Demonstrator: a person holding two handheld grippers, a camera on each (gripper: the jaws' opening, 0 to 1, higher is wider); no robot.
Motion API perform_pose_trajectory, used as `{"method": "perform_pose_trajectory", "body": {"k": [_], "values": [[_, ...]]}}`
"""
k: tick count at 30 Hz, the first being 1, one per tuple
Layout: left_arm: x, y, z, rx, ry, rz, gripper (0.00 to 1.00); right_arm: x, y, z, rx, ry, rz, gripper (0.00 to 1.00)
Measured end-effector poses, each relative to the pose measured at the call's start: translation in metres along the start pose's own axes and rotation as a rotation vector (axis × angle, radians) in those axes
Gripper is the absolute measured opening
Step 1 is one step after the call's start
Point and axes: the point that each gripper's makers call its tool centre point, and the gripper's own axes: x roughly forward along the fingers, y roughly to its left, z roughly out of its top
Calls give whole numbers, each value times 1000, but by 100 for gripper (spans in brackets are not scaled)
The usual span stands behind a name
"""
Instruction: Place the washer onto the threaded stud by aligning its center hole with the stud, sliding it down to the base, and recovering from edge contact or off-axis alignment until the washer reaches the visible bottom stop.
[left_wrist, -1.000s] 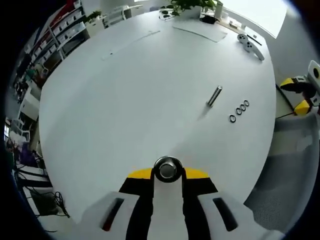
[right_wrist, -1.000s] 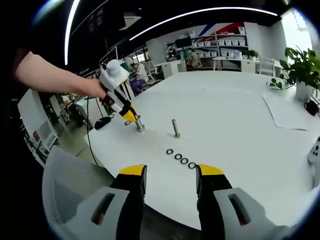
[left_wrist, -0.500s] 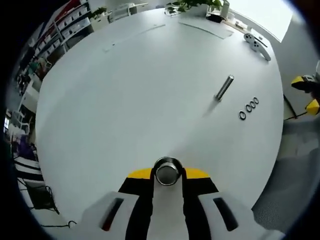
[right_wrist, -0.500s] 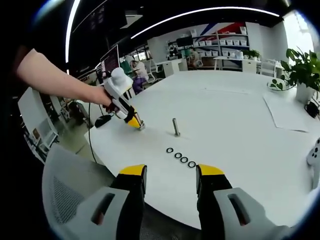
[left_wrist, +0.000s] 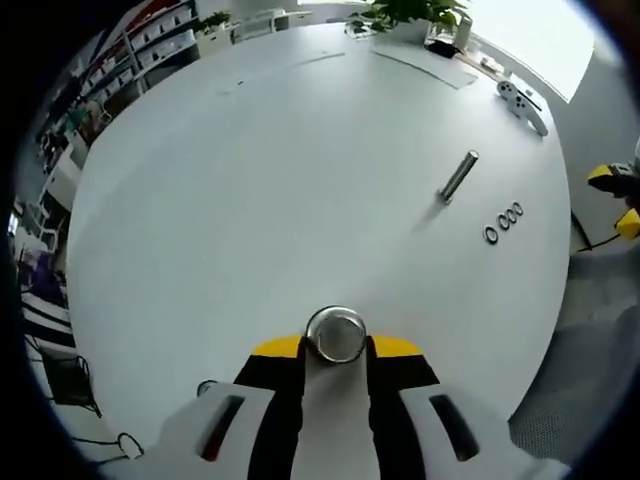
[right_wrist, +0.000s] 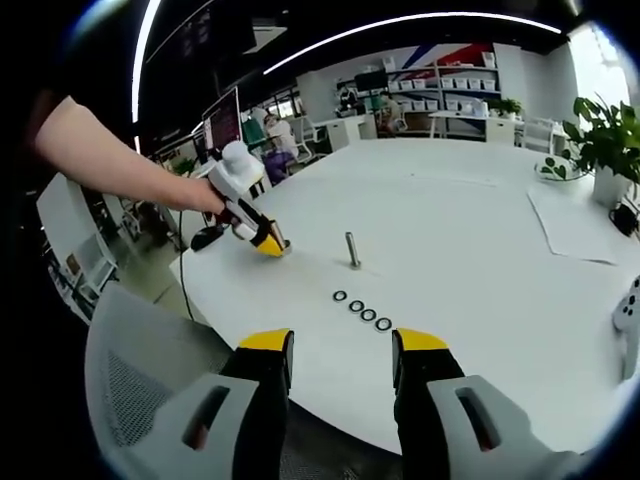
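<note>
A steel threaded stud (left_wrist: 459, 177) (right_wrist: 352, 249) stands upright on the white table (left_wrist: 250, 180), apart from both grippers. Several small washers (left_wrist: 503, 217) (right_wrist: 362, 310) lie in a row beside it, on the side nearer my right gripper. My left gripper (left_wrist: 335, 352) is shut on a shiny metal cylinder (left_wrist: 335, 335), seen end-on between its yellow-tipped jaws. In the right gripper view, a person's hand holds that left gripper (right_wrist: 268, 244) low near the table's left edge. My right gripper (right_wrist: 342, 345) is open and holds nothing, short of the washers. It also enters the left gripper view as my right gripper (left_wrist: 618, 198) at the right edge.
A white game controller (left_wrist: 525, 100) and paper sheets (left_wrist: 425, 65) lie at the table's far side, near a potted plant (right_wrist: 600, 150). A grey mesh chair (right_wrist: 130, 380) stands below the table edge by my right gripper. Shelves (right_wrist: 450, 95) line the far wall.
The left gripper, still shut on the cylinder, has shifted a little back and lower toward the table's left edge. The right gripper, the stud and the washers have not moved.
</note>
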Motion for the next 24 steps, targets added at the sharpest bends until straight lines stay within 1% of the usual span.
{"method": "perform_pose_trajectory", "body": {"k": [7, 11, 16, 24], "values": [[-1, -1, 2, -29, -9, 1, 27, -5, 0, 1, -13, -2, 2, 42], [-1, -1, 8, -27, -36, 17, 32, -8, -2, 0, -13, -4, -2, 42], [-5, -4, 10, -33, -41, 22, 33, -13, -4, 0, -15, -9, -6, 42], [-8, 0, 5, -54, -51, 25, 34, -12, -1, -2, -19, -5, 4, 42]]}}
